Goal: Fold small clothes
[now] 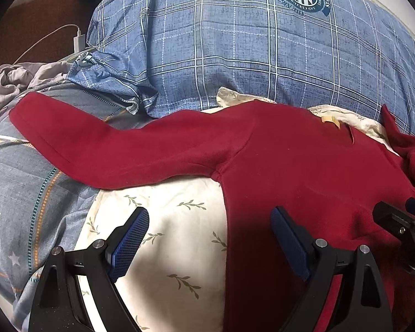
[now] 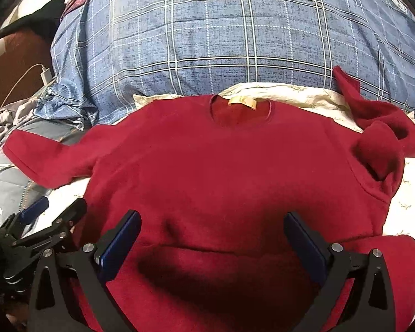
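Fingers (image 2: 130,229) spread above red sweater (image 2: 221,166)

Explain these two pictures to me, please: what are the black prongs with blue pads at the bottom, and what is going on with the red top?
No robot here: a person holds a two-finger gripper in each hand, and each one carries a wide-angle camera looking forward along its fingers. That is why the edges bulge. The prongs are those fingers.

One picture comes from the left gripper, the other from the right gripper. Both stand open and hold nothing. Each also shows at the edge of the other's view.

A red sweater lies spread on a cream leaf-print cloth, its yellow label at the collar. The left sleeve stretches out straight; the right sleeve is bunched up. Behind lies a blue plaid quilt, with a white charger off to the left.

The job is folding; no fold is visible yet.
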### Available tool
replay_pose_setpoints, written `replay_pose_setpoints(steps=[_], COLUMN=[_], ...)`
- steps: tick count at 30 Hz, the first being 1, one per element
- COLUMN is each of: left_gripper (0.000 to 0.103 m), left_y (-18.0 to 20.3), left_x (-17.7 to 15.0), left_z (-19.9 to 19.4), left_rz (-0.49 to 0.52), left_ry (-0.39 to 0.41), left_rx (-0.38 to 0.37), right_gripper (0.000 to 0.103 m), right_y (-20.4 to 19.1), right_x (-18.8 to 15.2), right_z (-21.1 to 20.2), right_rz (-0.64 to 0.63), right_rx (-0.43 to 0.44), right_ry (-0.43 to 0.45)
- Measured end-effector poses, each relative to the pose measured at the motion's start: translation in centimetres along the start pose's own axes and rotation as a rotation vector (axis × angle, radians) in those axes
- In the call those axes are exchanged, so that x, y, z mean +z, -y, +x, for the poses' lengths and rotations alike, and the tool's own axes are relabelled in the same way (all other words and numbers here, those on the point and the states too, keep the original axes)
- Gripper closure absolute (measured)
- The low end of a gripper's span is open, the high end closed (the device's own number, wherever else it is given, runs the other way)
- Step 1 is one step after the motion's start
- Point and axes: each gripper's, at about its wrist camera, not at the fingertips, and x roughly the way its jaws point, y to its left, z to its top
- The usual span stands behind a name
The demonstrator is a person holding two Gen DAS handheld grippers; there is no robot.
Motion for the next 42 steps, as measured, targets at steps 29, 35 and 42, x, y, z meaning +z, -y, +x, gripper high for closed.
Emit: replay_pose_setpoints(steps=[29,35,42], left_gripper=[0.014,0.014,0.014], left_y=[-0.2,-0.2,-0.2], left_x=[0.0,0.0,0.1], left_z=[0.3,0.4,0.5], left_rz=[-0.005,-0.002,-0.007], left_ry=[-0.003,-0.007,-0.011], left_rx=[0.007,0.011,0.016], right_gripper=[0.0,0.0,0.0], right_y=[-0.6,-0.9,-0.8], right_x=[-0.3,-0.4,-0.5], right_z=[0.8,1.2,1.5], right_rz=[-0.027,-0.041,-0.036], right_rx=[-0.037,-0.038,-0.036], right_ry=[-0.022,-0.037,-0.046])
